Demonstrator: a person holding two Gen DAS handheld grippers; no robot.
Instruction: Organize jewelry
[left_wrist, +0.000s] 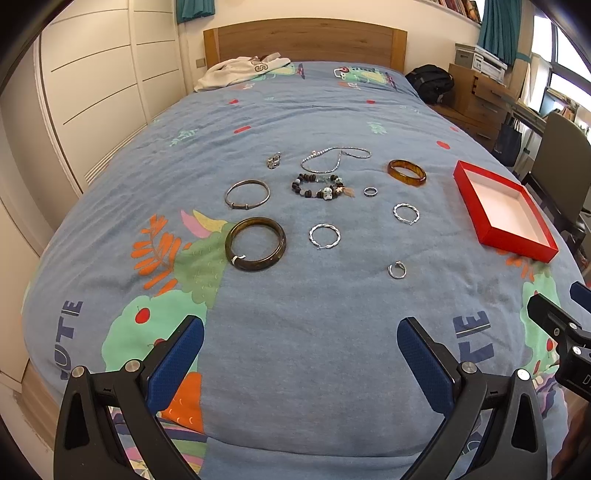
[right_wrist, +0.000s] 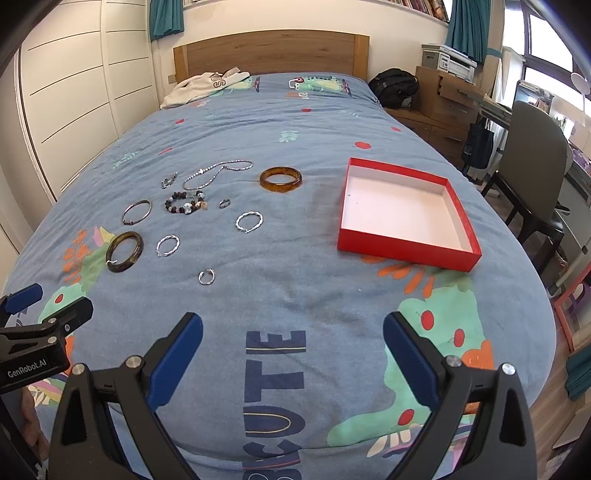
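Note:
Jewelry lies spread on a blue bedspread: a dark brown bangle (left_wrist: 255, 244) (right_wrist: 124, 252), a thin silver bangle (left_wrist: 247, 194), a beaded bracelet (left_wrist: 322, 186), a silver chain necklace (left_wrist: 334, 159), an amber bangle (left_wrist: 406, 172) (right_wrist: 280, 179), two twisted silver hoops (left_wrist: 324, 236) (left_wrist: 406, 213), small rings (left_wrist: 397, 270) (left_wrist: 370, 191) and a silver clasp piece (left_wrist: 273, 160). A red shallow box (right_wrist: 406, 251) (left_wrist: 513, 243) with a white inside sits empty to the right. My left gripper (left_wrist: 300, 343) is open and empty, near the bed's foot. My right gripper (right_wrist: 292, 339) is open and empty, beside it to the right.
A white garment (left_wrist: 240, 72) lies by the wooden headboard (left_wrist: 306, 38). White wardrobe doors (left_wrist: 96, 81) stand left of the bed. A black backpack (right_wrist: 393, 88), wooden drawers (right_wrist: 443, 99), a printer (right_wrist: 448, 61) and a grey chair (right_wrist: 535, 158) stand to the right.

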